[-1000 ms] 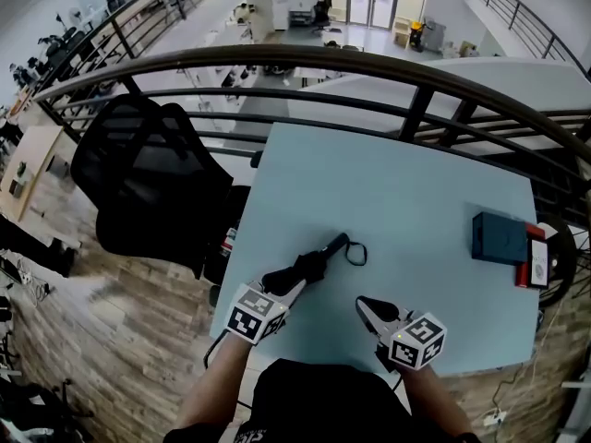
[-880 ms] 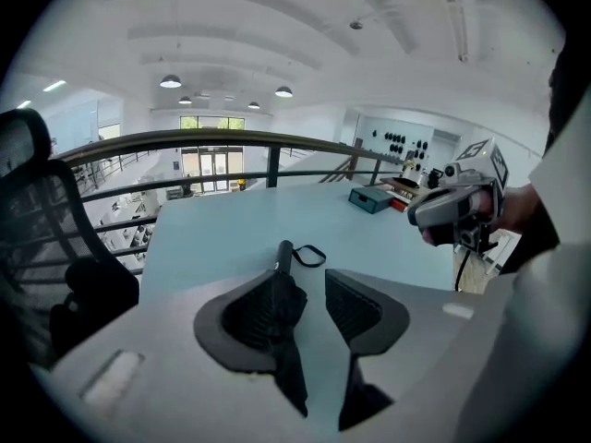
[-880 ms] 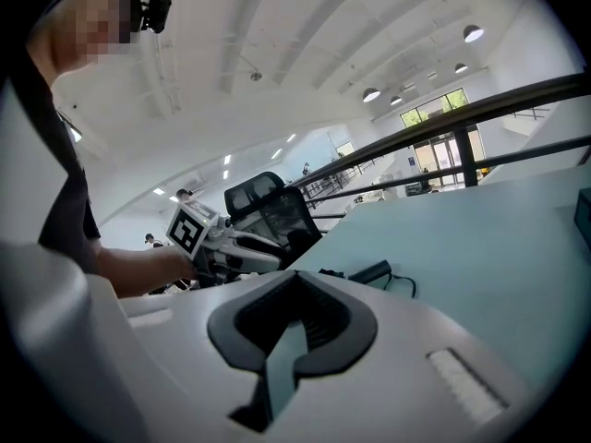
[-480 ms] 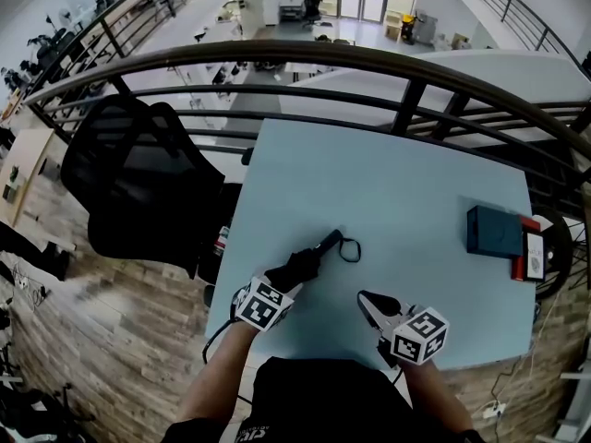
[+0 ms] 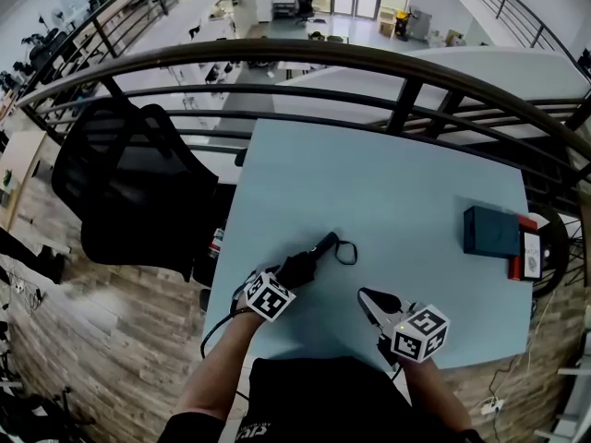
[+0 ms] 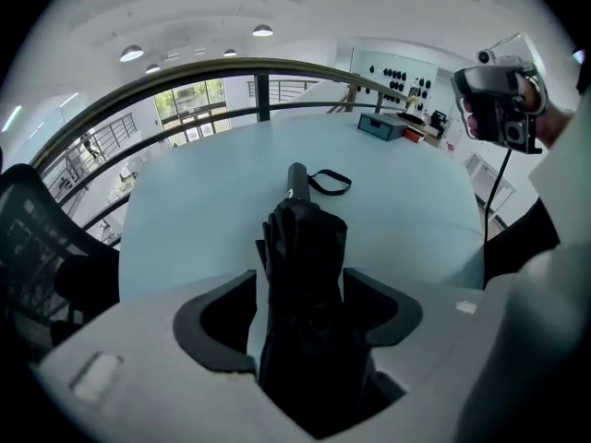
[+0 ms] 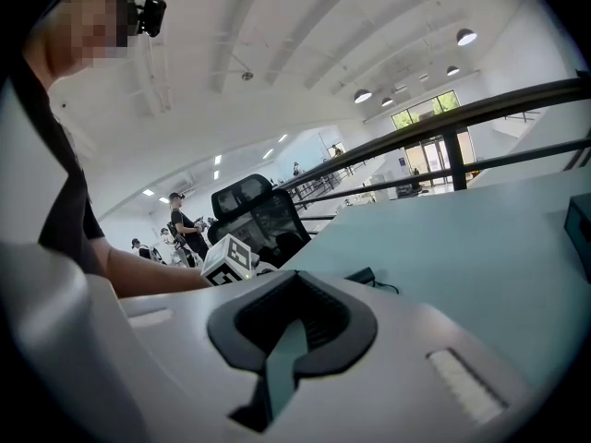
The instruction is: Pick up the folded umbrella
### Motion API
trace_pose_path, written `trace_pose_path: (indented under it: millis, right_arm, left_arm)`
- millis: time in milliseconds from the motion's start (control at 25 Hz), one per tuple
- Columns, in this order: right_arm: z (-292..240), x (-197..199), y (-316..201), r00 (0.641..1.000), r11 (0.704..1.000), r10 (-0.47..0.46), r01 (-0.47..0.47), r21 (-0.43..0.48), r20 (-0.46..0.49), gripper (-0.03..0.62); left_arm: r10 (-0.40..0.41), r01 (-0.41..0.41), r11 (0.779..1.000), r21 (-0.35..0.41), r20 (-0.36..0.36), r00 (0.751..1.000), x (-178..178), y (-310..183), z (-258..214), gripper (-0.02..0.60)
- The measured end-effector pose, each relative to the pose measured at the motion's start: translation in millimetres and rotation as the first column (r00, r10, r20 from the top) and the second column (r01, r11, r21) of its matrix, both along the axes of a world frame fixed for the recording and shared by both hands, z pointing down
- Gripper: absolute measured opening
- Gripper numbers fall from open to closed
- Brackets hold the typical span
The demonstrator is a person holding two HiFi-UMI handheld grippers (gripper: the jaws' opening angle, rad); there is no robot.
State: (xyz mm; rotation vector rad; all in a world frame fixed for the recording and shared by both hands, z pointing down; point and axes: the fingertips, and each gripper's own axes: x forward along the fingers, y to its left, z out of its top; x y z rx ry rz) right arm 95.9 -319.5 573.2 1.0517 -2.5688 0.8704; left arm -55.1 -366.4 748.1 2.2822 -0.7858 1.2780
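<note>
A black folded umbrella lies on the pale blue table near its front left, handle and strap loop pointing away from me. My left gripper points steeply down over its canopy end. In the left gripper view the umbrella runs between the jaws, which are opening; a strip of table shows beside the left jaw, so the pads do not press it. My right gripper hovers to the right of the umbrella, apart from it. Its fingertips meet with nothing held.
A dark blue box sits at the table's right edge with a red item and a white one beside it. A black office chair stands left of the table. A dark railing curves behind the far edge.
My left gripper has sunk toward the table with the umbrella and tipped further down, and its jaws have spread. The right gripper has stayed where it was.
</note>
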Motion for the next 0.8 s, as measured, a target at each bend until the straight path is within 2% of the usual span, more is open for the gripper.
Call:
trace_pose_path:
  millis: [240, 640, 800]
  right_arm:
    - [3.9, 1.1, -4.3, 1.0, 1.0, 0.016, -0.016, -0.014, -0.002, 0.002]
    - [10.5, 15.5, 2.4, 0.998, 0.998, 0.053, -0.054, -0.038, -0.014, 0.002]
    - [14.1, 23.8, 5.6, 0.997, 0.996, 0.071, -0.071, -0.055, -0.006, 0.002]
  left_arm:
    - [0.053, -0.053, 0.994, -0.092, -0.002, 0.999, 11.6, -1.4, 20.2, 0.325]
    - [0.105, -0.096, 0.989, -0.114, 0.076, 0.991, 19.2, -1.5, 41.9, 0.33]
    - [0.106, -0.096, 0.989, -0.116, 0.084, 0.991, 19.0, -1.4, 44.3, 0.331]
